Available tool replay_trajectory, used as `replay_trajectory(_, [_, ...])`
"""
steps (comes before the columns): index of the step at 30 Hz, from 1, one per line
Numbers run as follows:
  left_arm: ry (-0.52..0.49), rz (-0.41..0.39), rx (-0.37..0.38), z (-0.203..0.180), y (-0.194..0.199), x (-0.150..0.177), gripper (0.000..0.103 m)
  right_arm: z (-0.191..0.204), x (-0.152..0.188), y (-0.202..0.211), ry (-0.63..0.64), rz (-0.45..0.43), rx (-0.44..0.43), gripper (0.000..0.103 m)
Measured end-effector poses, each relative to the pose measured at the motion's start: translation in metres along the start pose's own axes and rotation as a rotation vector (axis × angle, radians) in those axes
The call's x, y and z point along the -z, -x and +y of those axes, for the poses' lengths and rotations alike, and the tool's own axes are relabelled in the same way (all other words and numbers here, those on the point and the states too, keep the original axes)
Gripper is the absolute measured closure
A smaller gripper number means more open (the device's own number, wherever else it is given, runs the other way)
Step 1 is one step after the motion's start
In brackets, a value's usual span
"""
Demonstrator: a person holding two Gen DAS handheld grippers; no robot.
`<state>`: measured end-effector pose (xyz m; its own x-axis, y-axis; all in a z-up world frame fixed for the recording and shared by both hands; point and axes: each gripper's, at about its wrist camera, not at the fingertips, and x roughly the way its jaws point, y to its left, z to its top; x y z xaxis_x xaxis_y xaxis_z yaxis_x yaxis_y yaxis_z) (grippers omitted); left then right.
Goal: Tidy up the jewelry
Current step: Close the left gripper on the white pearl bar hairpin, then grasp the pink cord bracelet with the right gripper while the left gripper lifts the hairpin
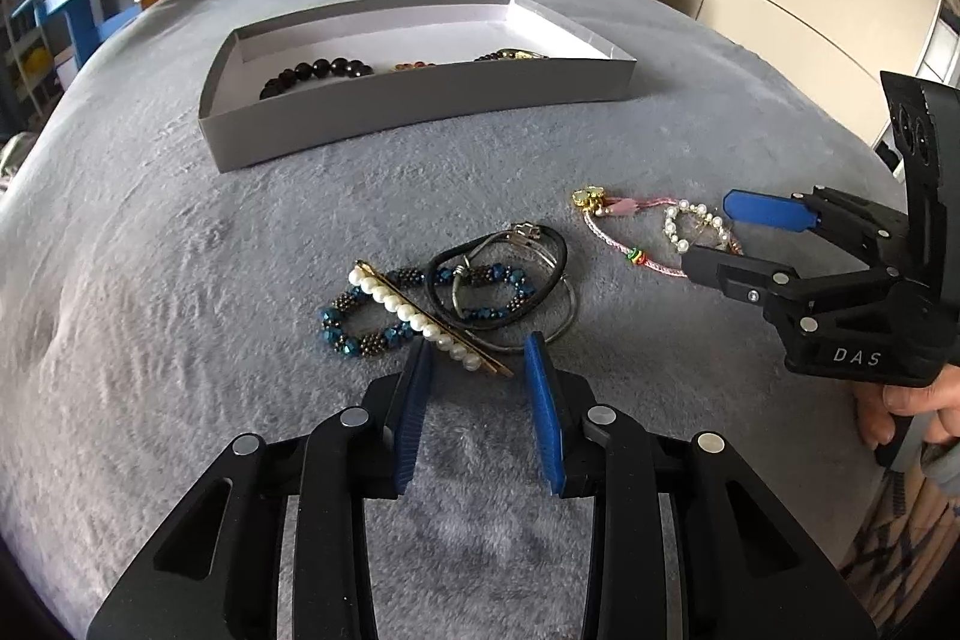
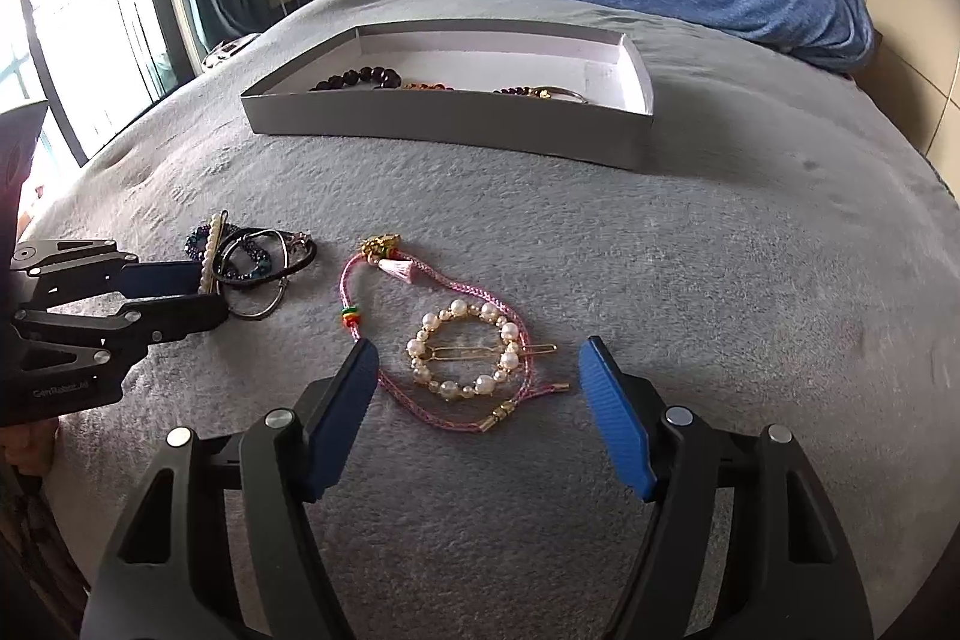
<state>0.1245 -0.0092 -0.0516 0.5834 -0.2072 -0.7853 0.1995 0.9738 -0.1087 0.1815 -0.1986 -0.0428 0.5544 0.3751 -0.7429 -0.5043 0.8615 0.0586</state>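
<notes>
Both tools (image 1: 477, 349) (image 2: 480, 370) gape above jewelry.

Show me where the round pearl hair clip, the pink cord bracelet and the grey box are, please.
round pearl hair clip (image 2: 511, 359): right wrist view, on a pearl of its right side.
pink cord bracelet (image 2: 347, 280): right wrist view, on its left strand.
grey box (image 2: 444, 124): right wrist view, on its near outer wall.

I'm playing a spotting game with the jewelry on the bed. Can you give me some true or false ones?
1. The gray box already holds some beads. True.
2. The pearl ring clip lies inside the box. False: it lies on the blanket, on the pink cord.
3. The right gripper has open jaws. True.
4. The left gripper is holding the pearl bar clip. False: its jaws are open, holding nothing.
</notes>
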Motion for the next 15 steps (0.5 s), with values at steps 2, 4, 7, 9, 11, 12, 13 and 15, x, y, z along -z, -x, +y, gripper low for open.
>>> replay_trajectory(2, [0.011,-0.005,-0.002,0.003,0.002,0.001,0.085,0.002,-0.001,0.005,0.002,-0.030,-0.012,0.034])
replay_trajectory(4, [0.028,-0.010,-0.002,0.007,0.004,0.001,0.093,0.007,-0.003,0.009,0.016,-0.056,-0.043,0.034])
replay_trajectory(7, [0.043,-0.012,0.001,0.012,0.006,0.001,0.096,0.022,-0.008,0.007,0.064,-0.063,-0.074,0.038])
replay_trajectory(9, [0.049,-0.013,-0.003,0.015,0.008,0.001,0.096,0.031,-0.011,0.002,0.100,-0.049,-0.079,0.051])
replay_trajectory(11, [0.061,-0.014,-0.006,0.019,0.010,0.002,0.096,0.041,-0.012,-0.009,0.139,-0.012,-0.076,0.061])
replay_trajectory(12, [0.069,-0.015,-0.008,0.022,0.011,0.002,0.096,0.043,-0.013,-0.013,0.148,0.002,-0.072,0.066])
replay_trajectory(13, [0.077,-0.015,-0.007,0.025,0.011,0.002,0.096,0.045,-0.013,-0.019,0.157,0.025,-0.069,0.068])
replay_trajectory(15, [0.087,-0.011,0.000,0.028,0.011,0.001,0.096,0.047,-0.011,-0.023,0.162,0.042,-0.072,0.074])
